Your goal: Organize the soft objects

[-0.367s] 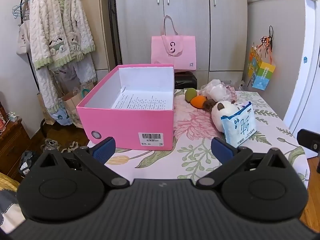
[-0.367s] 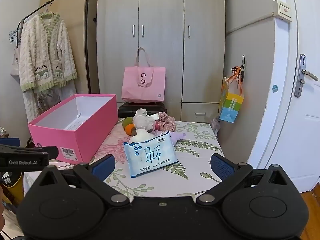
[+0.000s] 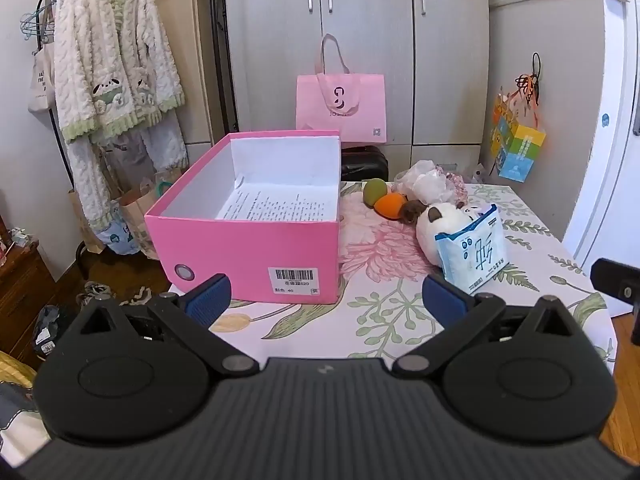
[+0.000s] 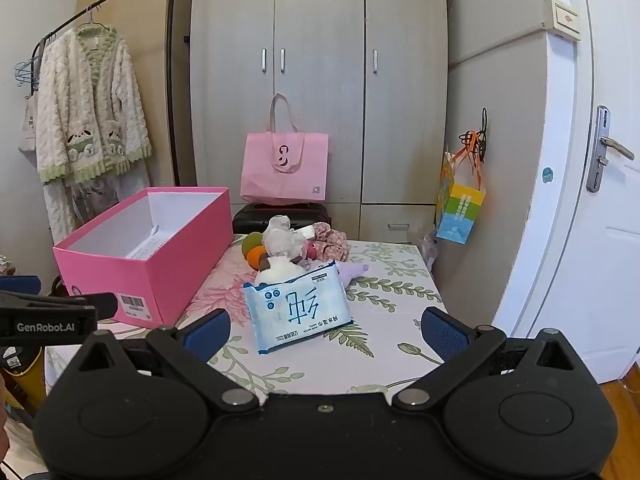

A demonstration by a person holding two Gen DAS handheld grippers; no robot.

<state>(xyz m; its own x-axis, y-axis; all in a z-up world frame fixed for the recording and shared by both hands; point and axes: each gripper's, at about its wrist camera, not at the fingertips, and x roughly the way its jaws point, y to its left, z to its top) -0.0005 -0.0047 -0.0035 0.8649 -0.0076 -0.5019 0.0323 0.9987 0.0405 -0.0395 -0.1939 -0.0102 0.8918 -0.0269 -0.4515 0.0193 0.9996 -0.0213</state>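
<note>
Two grippers hang wide apart over the near edge of the table (image 4: 400, 344), both empty: the left gripper (image 3: 326, 300) sits at the bottom of its frame with its blue pads (image 3: 208, 300) spread, and the right gripper (image 4: 326, 332) shows the same stance in its own view.

The soft things lie in a heap at mid-frame. Nearest is the wipes pack (image 4: 298, 306), tilted and leaning against a white plush (image 3: 438, 222). Behind them sit an orange ball (image 3: 390, 205), a green ball (image 3: 375, 191), a crumpled white bag (image 4: 280, 236), a floral cloth (image 4: 330, 244) and a purple toy (image 4: 354, 271). The pink box (image 3: 256, 256) stands open at centre left of the left view, with only a printed sheet (image 3: 280, 204) on its floor.

My judgement is that nothing has been packed yet and the first pick is due. The pack lies straight ahead of the right gripper, just beyond and between its pads, so it looks the natural start. It should be taken across its short side, low enough that the slick wrapper does not slide out, and squeezed gently since it will give. Lifting it may let the plush roll, so raise it straight up before swinging left to the box. The left gripper faces the box front and is well apart from the heap.
</note>
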